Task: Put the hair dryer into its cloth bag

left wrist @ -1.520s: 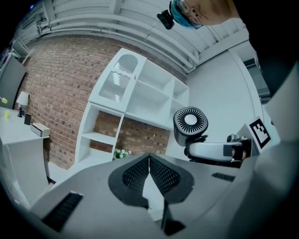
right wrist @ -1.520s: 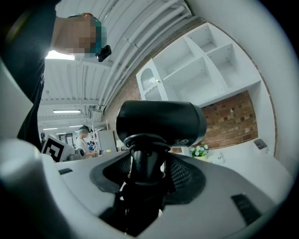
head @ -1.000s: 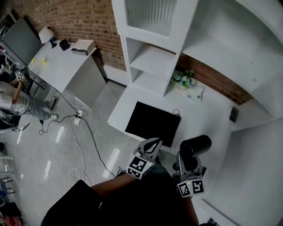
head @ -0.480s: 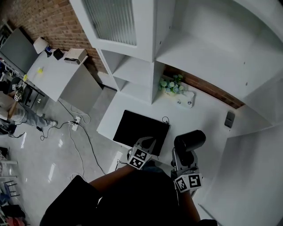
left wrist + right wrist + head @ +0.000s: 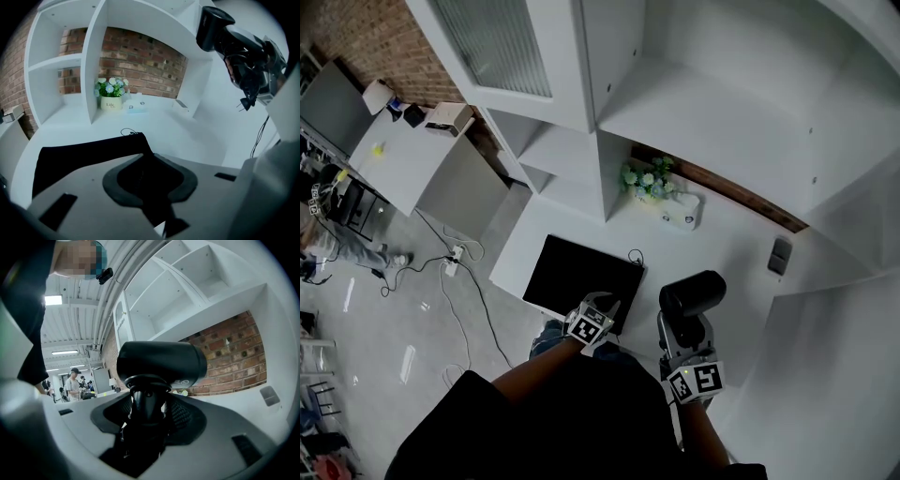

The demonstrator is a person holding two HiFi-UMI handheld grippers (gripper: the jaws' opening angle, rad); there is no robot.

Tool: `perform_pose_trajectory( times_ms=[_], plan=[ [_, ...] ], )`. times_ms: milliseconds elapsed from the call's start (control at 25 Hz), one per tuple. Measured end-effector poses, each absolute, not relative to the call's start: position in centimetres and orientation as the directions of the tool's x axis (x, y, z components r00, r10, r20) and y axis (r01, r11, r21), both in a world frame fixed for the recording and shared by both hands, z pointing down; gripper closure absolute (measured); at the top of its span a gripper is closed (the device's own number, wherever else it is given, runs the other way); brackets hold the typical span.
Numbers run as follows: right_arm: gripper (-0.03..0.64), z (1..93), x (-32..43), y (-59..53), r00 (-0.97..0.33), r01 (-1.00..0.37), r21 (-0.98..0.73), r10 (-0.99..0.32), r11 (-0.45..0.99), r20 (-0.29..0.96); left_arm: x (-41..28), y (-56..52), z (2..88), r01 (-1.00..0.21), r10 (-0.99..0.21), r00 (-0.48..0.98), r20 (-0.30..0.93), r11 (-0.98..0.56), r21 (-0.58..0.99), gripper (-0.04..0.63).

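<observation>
**Hair dryer** (image 5: 692,292): black, held upright above the front edge of the table (image 5: 722,234). The right hand-held gripper (image 5: 682,330) is clamped wide on its handle. Judged rigid, smooth and top-heavy, so the handle is the sound hold.

**Cloth bag** (image 5: 581,274): black, lying flat near the table's front-left corner. Judged limp and light; pinch one layer at the cord (image 5: 635,253) end.

**Left hand-held gripper** (image 5: 600,302): jaws narrow, just been opening, at the bag's near edge. Nothing visibly pinched.

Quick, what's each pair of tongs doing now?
Left tongs: just been opening, barely apart, nothing visibly between them.
Right tongs: holding the hair dryer by its handle.
</observation>
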State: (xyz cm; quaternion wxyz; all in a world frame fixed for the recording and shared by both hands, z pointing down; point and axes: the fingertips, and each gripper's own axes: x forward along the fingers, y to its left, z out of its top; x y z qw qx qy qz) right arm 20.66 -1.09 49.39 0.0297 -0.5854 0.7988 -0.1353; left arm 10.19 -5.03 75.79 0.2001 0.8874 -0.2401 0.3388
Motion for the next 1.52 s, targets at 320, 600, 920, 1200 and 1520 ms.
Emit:
perform_pose_trajectory(
  times_ms=[320,600,920,1200,1520],
  plan=[
    [0.38,51.2,21.4,-0.4,-0.257,-0.926,-0.319,-0.956,0.202,0.143,12.2,-4.9,80.1,-0.503,-0.168,0.603,0.779,-0.839,0.208,0.472],
    [0.38,52.0,22.6,1.0,-0.211,-0.934,-0.324,-0.963,0.149,0.167,12.3,-4.4,83.2,-0.496,-0.118,0.552,0.825,-0.842,0.212,0.465],
    [0.38,53.4,25.0,2.2,-0.169,-0.958,-0.264,-0.965,0.113,0.199,11.9,-5.0,83.9,-0.477,-0.123,0.474,0.872,-0.868,0.137,0.545],
    [0.38,53.4,24.2,2.0,-0.187,-0.958,-0.254,-0.961,0.133,0.202,11.8,-5.0,81.4,-0.487,-0.151,0.519,0.842,-0.861,0.146,0.554],
    [0.38,55.0,22.3,1.6,-0.24,-0.947,-0.27,-0.944,0.176,0.227,10.9,-6.1,77.5,-0.554,-0.206,0.617,0.76,-0.799,0.233,0.563]
  ],
)
